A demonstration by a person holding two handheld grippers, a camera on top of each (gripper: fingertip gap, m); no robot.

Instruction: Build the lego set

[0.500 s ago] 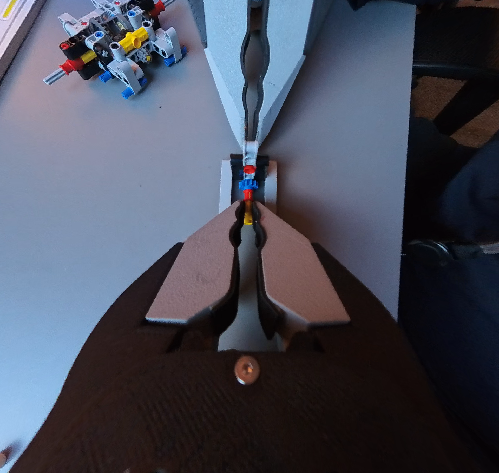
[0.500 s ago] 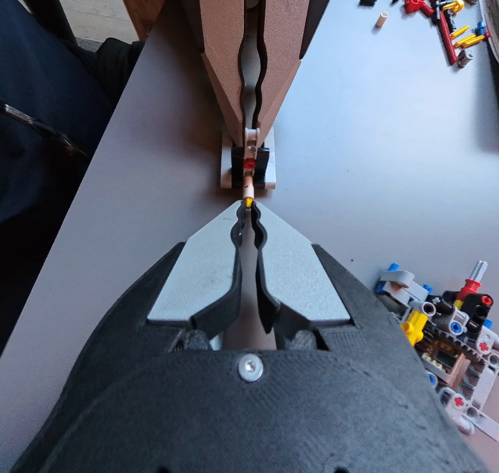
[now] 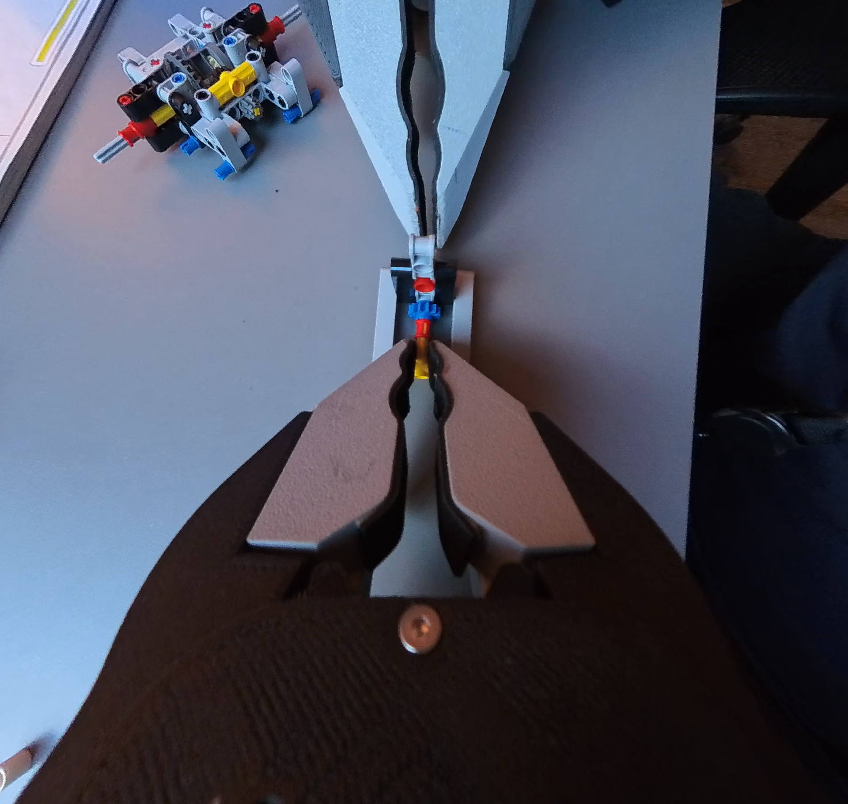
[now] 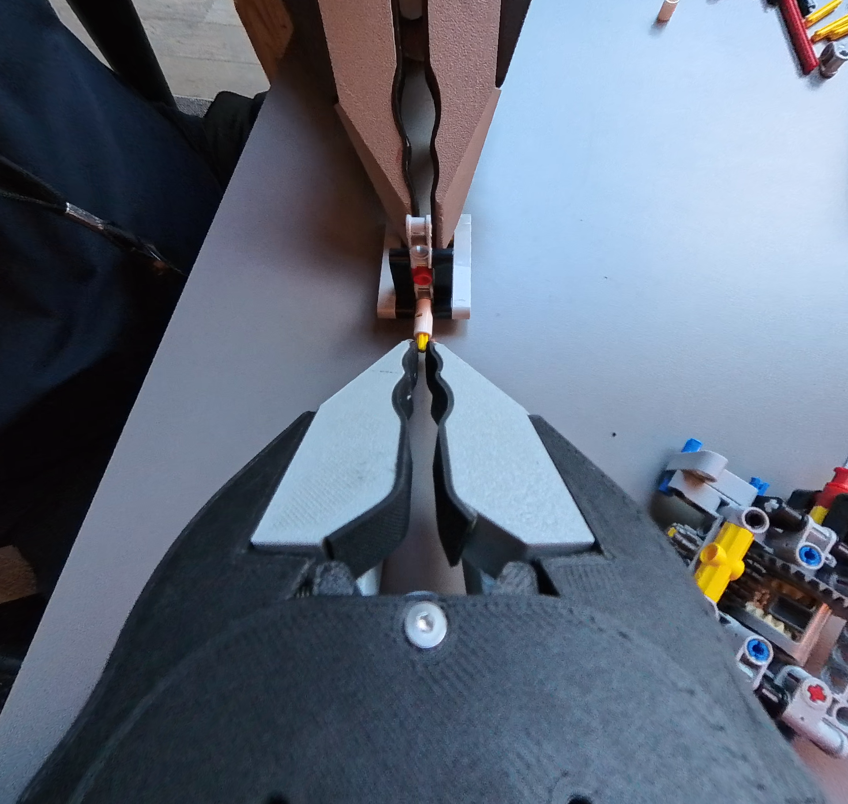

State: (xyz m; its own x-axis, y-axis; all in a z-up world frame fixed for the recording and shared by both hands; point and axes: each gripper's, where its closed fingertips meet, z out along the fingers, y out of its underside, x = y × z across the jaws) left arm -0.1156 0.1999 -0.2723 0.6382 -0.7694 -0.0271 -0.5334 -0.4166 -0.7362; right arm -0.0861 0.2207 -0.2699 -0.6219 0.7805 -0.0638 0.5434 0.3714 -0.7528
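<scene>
Claws oppose: your left claw (image 3: 421, 359) clenches the yellow plastic axle's (image 3: 421, 365) end, your right claw (image 4: 420, 351) its far tip, steadying the small white-and-black brick assembly (image 3: 424, 272) on the tabletop (image 3: 183, 323).

An office-like hobby workspace: a plain grey desk (image 4: 642, 231) with scattered toy building parts (image 4: 798, 11), a half-built brick model (image 3: 211, 93), and a black chair (image 3: 780, 70) beside it.

Grey table (image 3: 137, 369), brick assy (image 3: 215, 89), loose pcs (image 4: 798, 6)
</scene>
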